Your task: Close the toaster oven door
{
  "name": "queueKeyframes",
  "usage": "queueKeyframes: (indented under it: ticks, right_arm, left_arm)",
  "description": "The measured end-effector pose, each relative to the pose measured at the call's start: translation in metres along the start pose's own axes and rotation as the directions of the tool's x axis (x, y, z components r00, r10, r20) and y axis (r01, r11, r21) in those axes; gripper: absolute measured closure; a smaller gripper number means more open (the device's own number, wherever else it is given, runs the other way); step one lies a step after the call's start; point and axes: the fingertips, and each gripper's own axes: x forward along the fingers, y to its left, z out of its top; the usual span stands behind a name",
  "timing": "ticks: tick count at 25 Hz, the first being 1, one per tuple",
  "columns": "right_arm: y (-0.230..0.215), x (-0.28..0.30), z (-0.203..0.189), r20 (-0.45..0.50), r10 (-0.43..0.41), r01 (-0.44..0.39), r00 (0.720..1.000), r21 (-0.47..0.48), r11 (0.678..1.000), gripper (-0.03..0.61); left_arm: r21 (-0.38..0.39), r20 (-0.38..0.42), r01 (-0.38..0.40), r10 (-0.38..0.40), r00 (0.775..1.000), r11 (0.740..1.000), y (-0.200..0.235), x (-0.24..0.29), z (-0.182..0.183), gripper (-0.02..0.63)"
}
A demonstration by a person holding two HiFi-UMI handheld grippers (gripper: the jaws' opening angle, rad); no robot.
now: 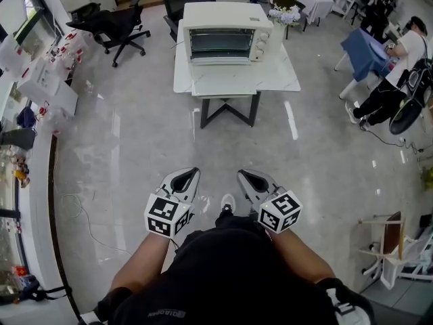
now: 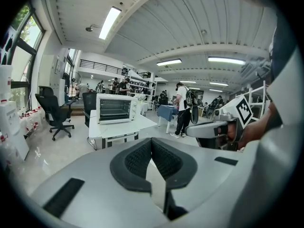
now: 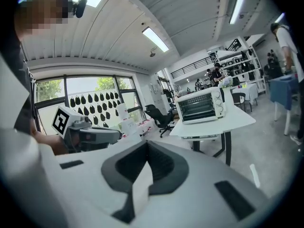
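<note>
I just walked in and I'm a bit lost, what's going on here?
A person stands on the open floor holding the left tool and the right tool out in front, both shut and empty. Ahead, well out of reach, a white toaster oven sits on a white table, and nothing is touching it. From this distance I can't tell whether its door is open.

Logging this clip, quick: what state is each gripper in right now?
Left gripper: tongs closed, holding nothing.
Right gripper: tongs closed, holding nothing.
</note>
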Motion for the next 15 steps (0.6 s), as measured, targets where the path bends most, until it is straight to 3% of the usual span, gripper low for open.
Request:
queueKeyframes:
  ticks: [8,15]
  right_arm:
    - [-0.050,0.033,0.036,0.000,0.048,-0.048,0.999,-0.018,0.999,0.577]
    - [-0.101,0.059,0.051,-0.017,0.088,-0.088,0.996,-0.001,0.996,0.577]
  left_arm:
    - [-0.005,-0.007,-0.028,0.028,1.000,1.000,0.020,0.053,0.029,0.611]
    - [-0.076,-0.010,-0.048,0.047,0.999,0.996,0.036,0.104,0.045,0.611]
